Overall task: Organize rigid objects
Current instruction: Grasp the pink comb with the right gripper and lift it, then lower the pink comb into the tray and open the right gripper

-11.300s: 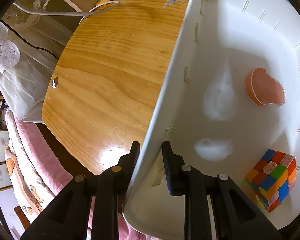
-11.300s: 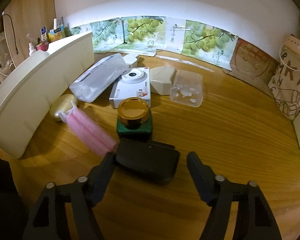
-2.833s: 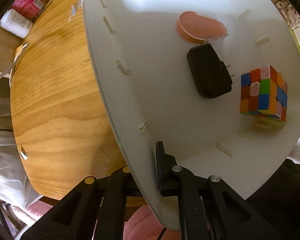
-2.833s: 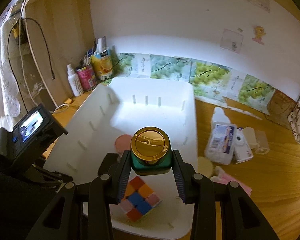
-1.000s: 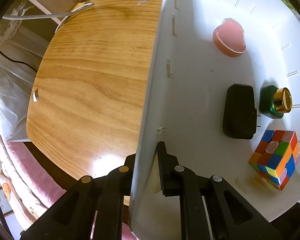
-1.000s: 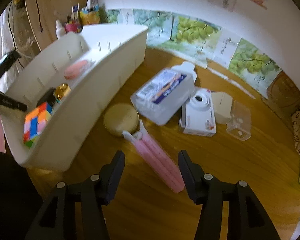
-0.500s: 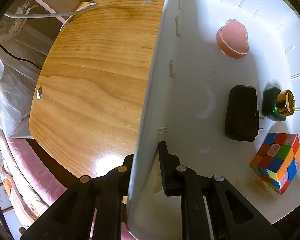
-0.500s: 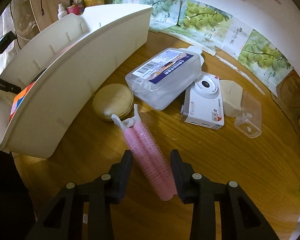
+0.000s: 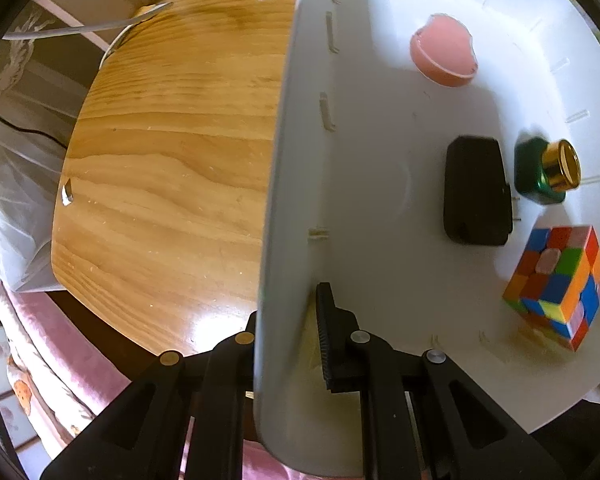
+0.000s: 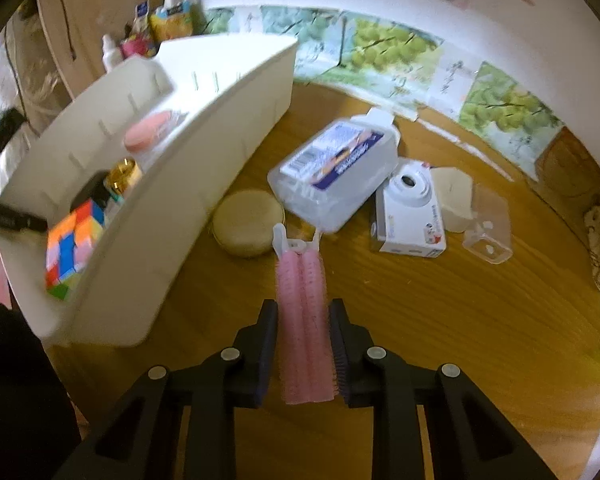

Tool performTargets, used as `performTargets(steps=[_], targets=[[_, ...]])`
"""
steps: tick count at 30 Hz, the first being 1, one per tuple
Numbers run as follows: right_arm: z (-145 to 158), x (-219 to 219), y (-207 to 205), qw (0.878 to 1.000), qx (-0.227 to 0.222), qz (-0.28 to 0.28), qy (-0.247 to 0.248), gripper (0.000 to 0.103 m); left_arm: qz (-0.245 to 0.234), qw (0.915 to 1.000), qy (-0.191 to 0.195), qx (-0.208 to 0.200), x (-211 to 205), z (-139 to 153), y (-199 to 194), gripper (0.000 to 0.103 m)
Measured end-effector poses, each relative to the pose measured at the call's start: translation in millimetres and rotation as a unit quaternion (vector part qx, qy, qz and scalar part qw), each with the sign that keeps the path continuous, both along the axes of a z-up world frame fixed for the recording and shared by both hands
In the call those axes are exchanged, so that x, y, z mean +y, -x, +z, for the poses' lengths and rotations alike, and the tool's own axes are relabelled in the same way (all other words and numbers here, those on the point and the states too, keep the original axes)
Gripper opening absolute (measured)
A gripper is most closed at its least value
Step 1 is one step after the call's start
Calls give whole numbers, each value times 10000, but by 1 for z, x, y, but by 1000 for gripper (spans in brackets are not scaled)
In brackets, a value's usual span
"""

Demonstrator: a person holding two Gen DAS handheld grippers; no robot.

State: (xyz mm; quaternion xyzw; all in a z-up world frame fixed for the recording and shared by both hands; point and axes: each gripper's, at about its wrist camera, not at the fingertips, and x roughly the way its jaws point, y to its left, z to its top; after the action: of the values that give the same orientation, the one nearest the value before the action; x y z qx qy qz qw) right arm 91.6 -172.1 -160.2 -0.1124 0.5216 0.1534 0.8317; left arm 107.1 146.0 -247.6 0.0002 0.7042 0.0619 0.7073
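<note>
Both fisheye views bend straight lines and darken to black at the corners. In the left wrist view a bright glare patch sits low on the wooden table (image 9: 172,184), and the white bin (image 9: 372,208) is sharp. The right wrist view is dimmer, yellowish, motion-blurred throughout.

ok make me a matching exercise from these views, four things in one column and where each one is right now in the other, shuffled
Things:
1. pink hair roller
2. puzzle cube
3. white bin
4. round beige compact

Places:
A. its wall is clamped by the left gripper
B. lying on the wooden table just outside the bin
C. between the fingers of the right gripper
D. inside the bin, near the green jar and the black adapter

Pairs: 1-C, 2-D, 3-A, 4-B
</note>
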Motion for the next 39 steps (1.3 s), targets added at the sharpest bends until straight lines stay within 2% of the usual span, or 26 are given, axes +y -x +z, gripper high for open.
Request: performTargets(steps=[10, 18, 25, 32, 39], targets=[[58, 25, 9, 9963, -614, -593, -121, 25, -461, 9989, 98, 40, 0, 3, -3, 15], [89, 52, 1, 9913, -701, -1078, -289, 25, -848, 9963, 138, -38, -3, 11, -7, 15], [89, 86, -6, 9903, -544, -1224, -374, 26, -1171, 9930, 44, -137, -7, 15, -13, 15], [80, 123, -8, 9928, -413, -1040, -429, 26, -1393, 9900, 116, -183, -10, 18, -19, 15], [76, 138, -8, 9939, -339, -879, -570, 28, -1450, 9891, 151, -200, 0, 14, -23, 15]])
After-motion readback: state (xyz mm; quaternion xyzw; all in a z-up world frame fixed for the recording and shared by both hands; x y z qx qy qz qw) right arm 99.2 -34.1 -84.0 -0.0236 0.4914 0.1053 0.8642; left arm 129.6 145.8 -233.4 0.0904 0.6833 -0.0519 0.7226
